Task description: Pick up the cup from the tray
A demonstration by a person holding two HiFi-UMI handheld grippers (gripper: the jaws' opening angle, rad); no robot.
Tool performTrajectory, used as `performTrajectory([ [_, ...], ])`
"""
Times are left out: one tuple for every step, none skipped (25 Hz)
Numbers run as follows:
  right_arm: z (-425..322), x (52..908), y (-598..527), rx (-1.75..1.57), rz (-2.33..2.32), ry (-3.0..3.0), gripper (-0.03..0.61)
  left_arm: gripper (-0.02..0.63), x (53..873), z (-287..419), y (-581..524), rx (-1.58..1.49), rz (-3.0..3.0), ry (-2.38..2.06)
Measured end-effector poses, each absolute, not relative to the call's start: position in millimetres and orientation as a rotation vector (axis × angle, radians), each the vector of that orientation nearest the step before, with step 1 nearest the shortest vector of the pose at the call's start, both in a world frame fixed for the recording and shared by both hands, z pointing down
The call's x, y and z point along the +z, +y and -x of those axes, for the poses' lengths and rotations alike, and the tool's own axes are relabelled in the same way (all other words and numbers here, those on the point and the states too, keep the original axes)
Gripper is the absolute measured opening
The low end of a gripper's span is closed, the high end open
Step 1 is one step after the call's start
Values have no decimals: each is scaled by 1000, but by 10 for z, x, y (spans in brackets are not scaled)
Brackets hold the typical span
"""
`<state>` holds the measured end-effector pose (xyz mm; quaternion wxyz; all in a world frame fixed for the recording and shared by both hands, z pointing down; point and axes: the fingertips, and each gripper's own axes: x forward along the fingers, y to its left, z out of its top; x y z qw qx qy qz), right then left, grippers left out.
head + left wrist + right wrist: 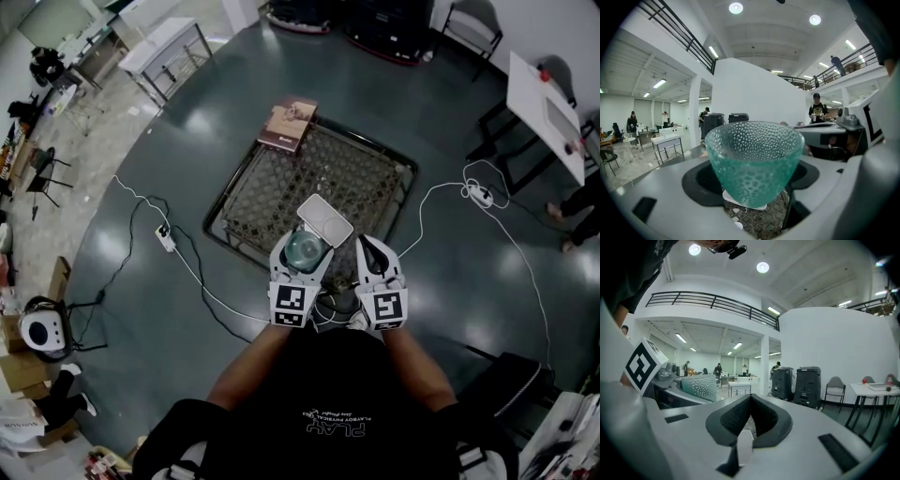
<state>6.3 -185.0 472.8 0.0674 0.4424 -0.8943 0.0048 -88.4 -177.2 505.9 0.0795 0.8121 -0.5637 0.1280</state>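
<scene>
Fingers of left gripper [754, 180] tight around dimpled translucent teal cup [752, 154]; those of right gripper [750, 412] together.

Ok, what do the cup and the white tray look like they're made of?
The cup is translucent teal, dimpled all over, glossy: glass or clear plastic, cannot tell which. The tray is plain white, smooth, round-cornered: probably plastic.

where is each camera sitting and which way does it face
Head view: on the person's head, steeply down at lattice table, white tray, left gripper, right gripper, forearms, chest.
Left gripper view: on the left gripper, along its jaws shut on the teal cup.
Right gripper view: on the right gripper, over its shut jaws into the hall.
Shared: both gripper views show the cup.
</scene>
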Motion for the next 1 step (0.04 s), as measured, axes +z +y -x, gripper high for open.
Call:
performTrajectory([
  [-65, 4749, -1841, 17, -1329, -2697, 9, 380, 5064, 882, -1767, 384, -2428, -1686],
])
